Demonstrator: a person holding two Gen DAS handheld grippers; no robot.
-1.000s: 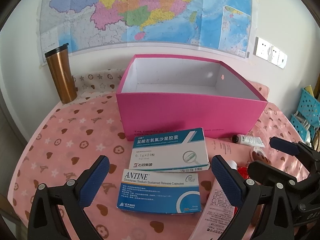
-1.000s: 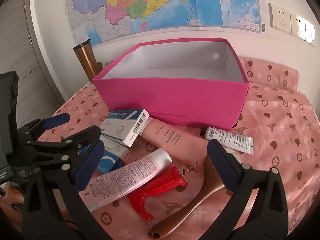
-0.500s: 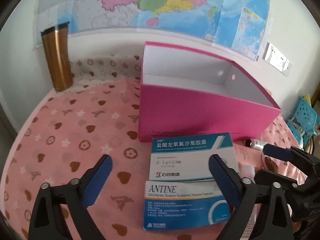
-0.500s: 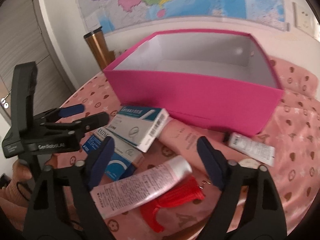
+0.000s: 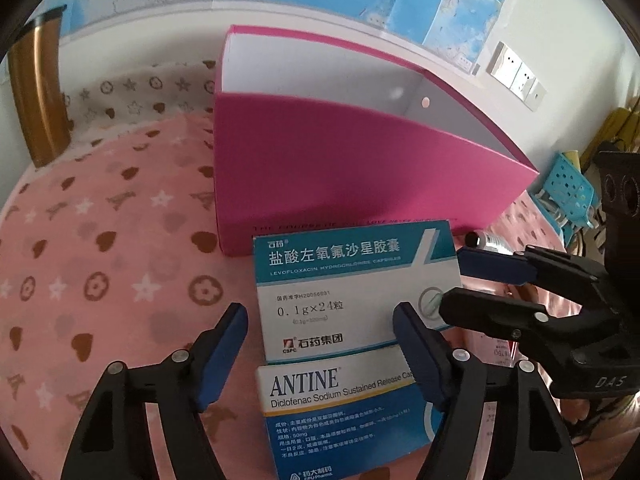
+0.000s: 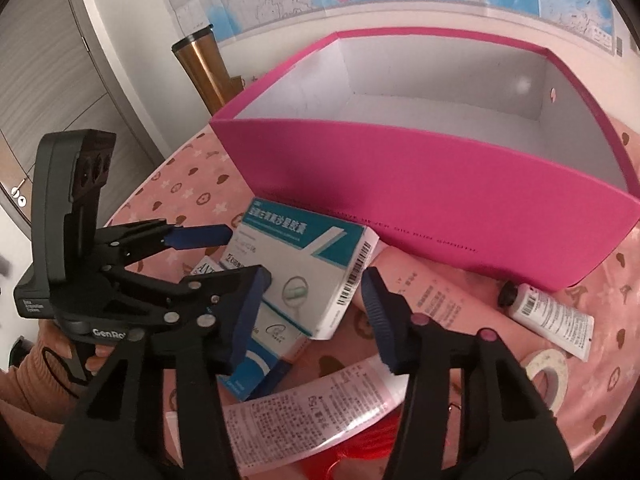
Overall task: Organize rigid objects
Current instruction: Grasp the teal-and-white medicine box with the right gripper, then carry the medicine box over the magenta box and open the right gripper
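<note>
pink box open above; tubes crowd its front.

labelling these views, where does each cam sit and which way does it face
Left wrist: on the left gripper, looking down at the teal box before the pink bin; right gripper intrudes.
Right wrist: on the right gripper, facing the same box; left gripper and a hand show.
Shared: box, bin, tumbler.

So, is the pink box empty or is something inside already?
Empty, as far as it shows. The pink box shows only bare grey walls and floor; the strip behind its near wall is hidden.
</note>
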